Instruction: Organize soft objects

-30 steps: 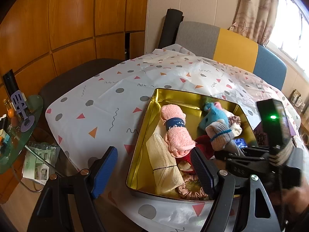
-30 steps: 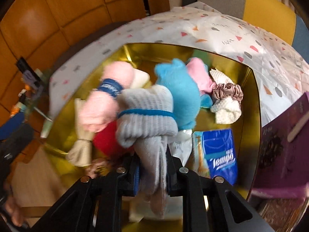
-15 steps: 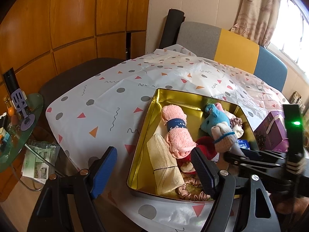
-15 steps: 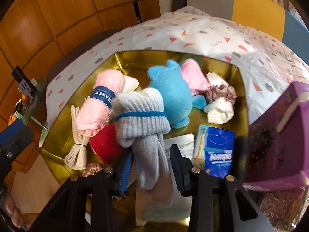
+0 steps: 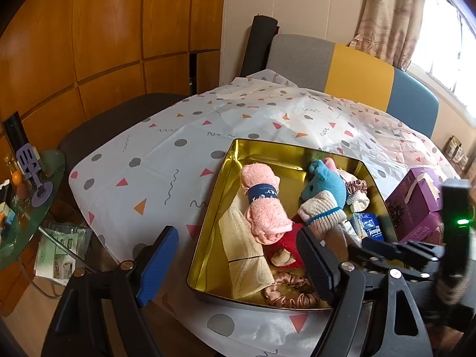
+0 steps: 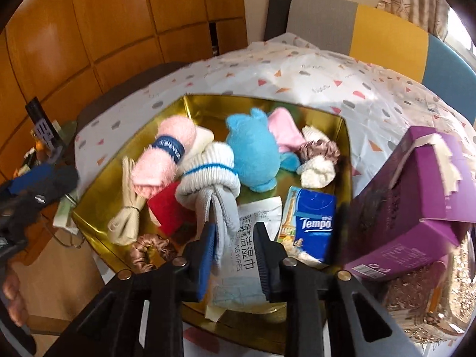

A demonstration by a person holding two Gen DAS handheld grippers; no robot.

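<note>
A gold tin tray point(image 5: 261, 151) point(image 6: 342, 136) on the table holds soft things: a pink rolled towel point(image 5: 261, 205) point(image 6: 160, 160), a blue plush point(image 5: 324, 181) point(image 6: 253, 151), a cream cloth point(image 5: 244, 253), a red item point(image 6: 169, 211), scrunchies point(image 5: 285, 294) and a Tempo tissue pack point(image 6: 312, 226). A grey-white sock bundle with a blue band point(image 6: 208, 172) point(image 5: 321, 211) lies in the tray. My right gripper point(image 6: 235, 253) is open, its fingers either side of the sock's tail. My left gripper point(image 5: 235, 261) is open and empty at the tray's near-left edge.
A purple box point(image 6: 416, 202) point(image 5: 413, 199) stands right of the tray. The table has a white patterned cloth point(image 5: 166, 160). A glass side table with clutter point(image 5: 26, 196) stands at the left. Chairs point(image 5: 342, 71) stand behind the table.
My right gripper has opened and let go of the sock bundle, which now rests in the tray. The gripper has drawn back and up. The left gripper has hardly moved.
</note>
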